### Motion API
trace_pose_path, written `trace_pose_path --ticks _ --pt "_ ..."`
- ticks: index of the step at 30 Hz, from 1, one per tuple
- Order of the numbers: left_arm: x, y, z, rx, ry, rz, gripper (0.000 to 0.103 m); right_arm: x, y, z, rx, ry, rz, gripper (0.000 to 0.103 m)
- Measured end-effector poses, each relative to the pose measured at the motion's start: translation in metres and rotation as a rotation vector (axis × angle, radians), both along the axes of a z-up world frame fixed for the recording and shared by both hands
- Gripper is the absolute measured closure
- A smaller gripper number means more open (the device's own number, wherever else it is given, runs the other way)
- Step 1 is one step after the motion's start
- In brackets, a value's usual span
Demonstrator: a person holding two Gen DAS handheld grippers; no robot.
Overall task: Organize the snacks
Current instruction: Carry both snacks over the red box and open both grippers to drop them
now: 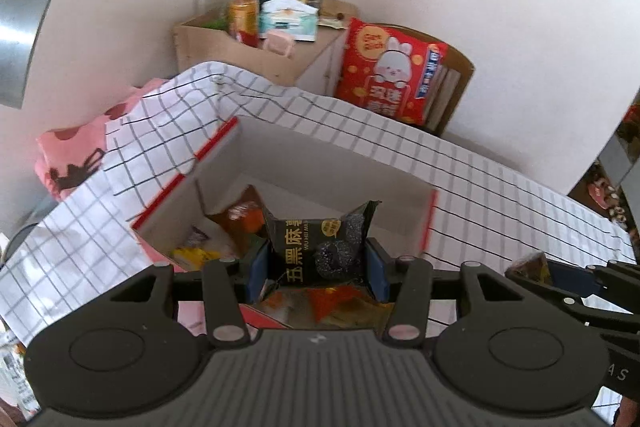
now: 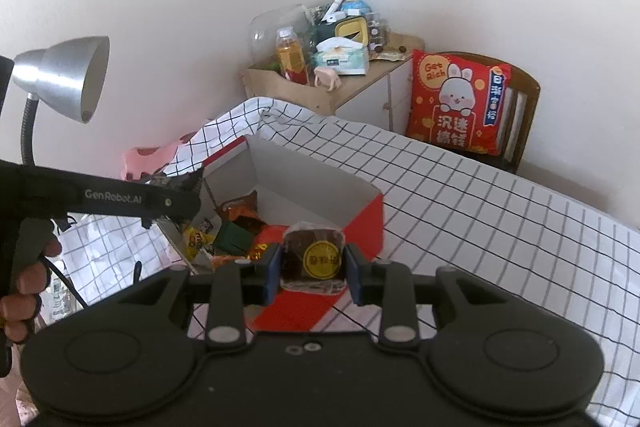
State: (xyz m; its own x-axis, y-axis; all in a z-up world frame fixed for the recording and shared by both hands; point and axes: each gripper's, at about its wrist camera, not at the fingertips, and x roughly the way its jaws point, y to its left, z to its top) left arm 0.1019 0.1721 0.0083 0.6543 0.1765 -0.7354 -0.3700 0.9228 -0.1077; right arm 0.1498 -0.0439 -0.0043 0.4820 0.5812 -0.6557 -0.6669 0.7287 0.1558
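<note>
A white counter covered by a grid-checked cloth (image 2: 460, 195) stands in a white-walled room corner and carries an open red-and-white box (image 2: 362, 223) part-filled with snacks. The left tool (image 1: 316, 269) grips a black sesame snack packet (image 1: 320, 247) above the box; the right tool (image 2: 312, 273) grips a small brown cake packet (image 2: 314, 259) at its near edge. Each should likely be well over the opening before release.
</note>
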Motion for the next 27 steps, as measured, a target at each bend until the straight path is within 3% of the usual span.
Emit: trace_pose_path --ticks 8,17,27 --pt "0.006 0.051 -0.017 0.015 0.043 0.085 0.054 0.02 0.045 -0.018 -0.008 0.059 0.012 0.071" --pt "0.029 0.09 -0.046 0.044 0.103 0.143 0.054 0.04 0.095 -0.034 -0.041 0.034 0.039 0.072" --pt "0.058 0.1 -0.1 0.012 0.221 0.119 0.053 0.056 0.109 -0.061 -0.09 0.097 0.059 0.07"
